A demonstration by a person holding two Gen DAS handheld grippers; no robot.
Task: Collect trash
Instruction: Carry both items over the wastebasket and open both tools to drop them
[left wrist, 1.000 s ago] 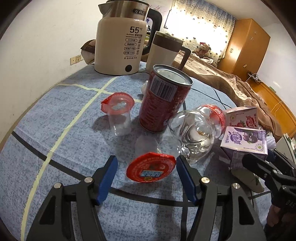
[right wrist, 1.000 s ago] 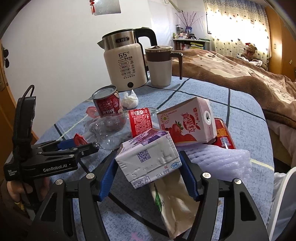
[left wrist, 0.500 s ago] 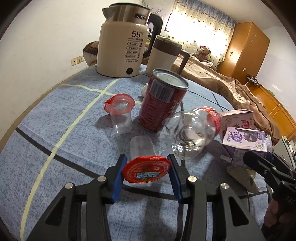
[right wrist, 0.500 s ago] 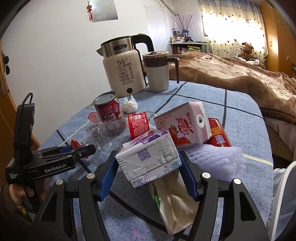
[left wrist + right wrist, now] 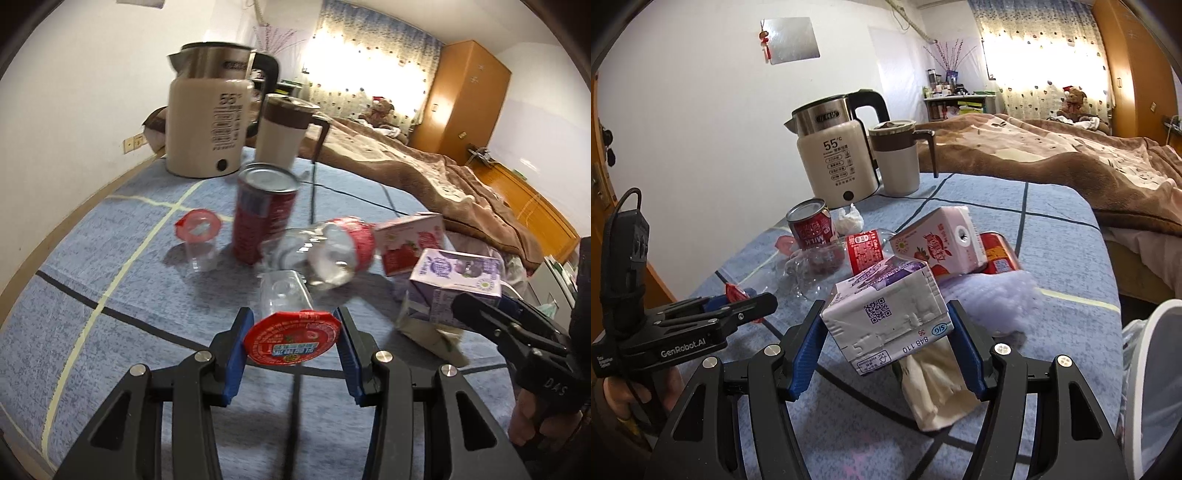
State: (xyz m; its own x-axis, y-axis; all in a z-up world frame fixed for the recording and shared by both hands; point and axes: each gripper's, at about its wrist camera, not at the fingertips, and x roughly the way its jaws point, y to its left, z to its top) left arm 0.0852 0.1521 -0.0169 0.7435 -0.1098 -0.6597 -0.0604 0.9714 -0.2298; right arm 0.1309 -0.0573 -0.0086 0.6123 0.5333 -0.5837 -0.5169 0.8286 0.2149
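While angled downward, left gripper (image 5: 291, 338) clamps cup (image 5: 286, 314); right gripper (image 5: 886, 343) clamps carton (image 5: 886, 317).

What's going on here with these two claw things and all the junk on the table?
A person is clearing trash off a table with a hand-held gripper in each hand. The left gripper is shut on a clear cup with a red foil lid. The right gripper is shut on a purple carton. Not yet picked up: a red can, a crushed bottle, a pink carton and a second cup. A kettle and mug stand behind.
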